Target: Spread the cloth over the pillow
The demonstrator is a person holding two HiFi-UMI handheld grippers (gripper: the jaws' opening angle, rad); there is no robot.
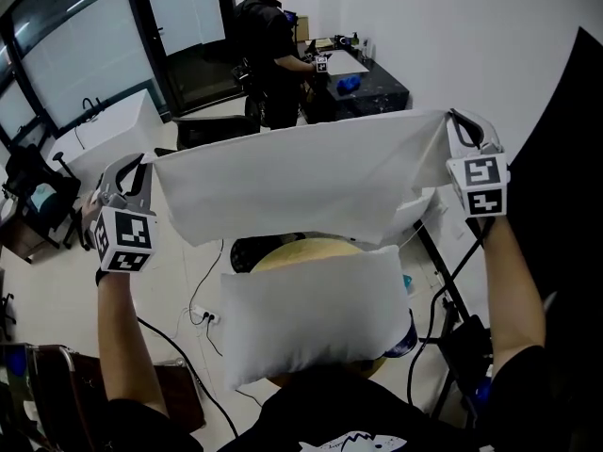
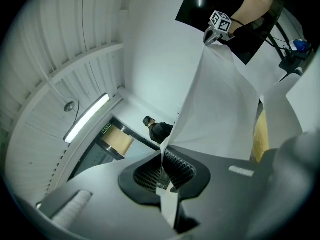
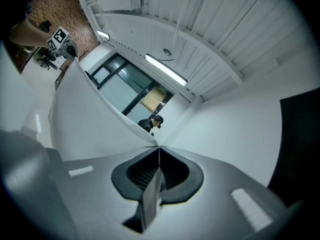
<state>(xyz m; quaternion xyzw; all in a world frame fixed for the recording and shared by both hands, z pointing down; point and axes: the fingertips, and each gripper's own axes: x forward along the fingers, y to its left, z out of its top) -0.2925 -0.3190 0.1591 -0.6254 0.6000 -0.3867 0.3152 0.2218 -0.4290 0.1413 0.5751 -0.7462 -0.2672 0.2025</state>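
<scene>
A white cloth (image 1: 301, 182) hangs stretched in the air between my two grippers, above and beyond a white pillow (image 1: 316, 311). The pillow lies on a round yellowish table (image 1: 301, 249). My left gripper (image 1: 149, 172) is shut on the cloth's left top corner. My right gripper (image 1: 450, 125) is shut on the right top corner. In the left gripper view the cloth (image 2: 220, 109) runs from the pinched jaws (image 2: 165, 166) up to the right gripper (image 2: 212, 34). In the right gripper view the cloth (image 3: 85, 119) runs from the shut jaws (image 3: 158, 156) towards the left gripper (image 3: 67, 49).
A person in black (image 1: 268, 55) stands at a dark table (image 1: 372, 88) at the back. Cables (image 1: 203, 318) lie on the floor left of the round table. A black stand (image 1: 452, 290) and a dark panel (image 1: 575, 252) are at the right.
</scene>
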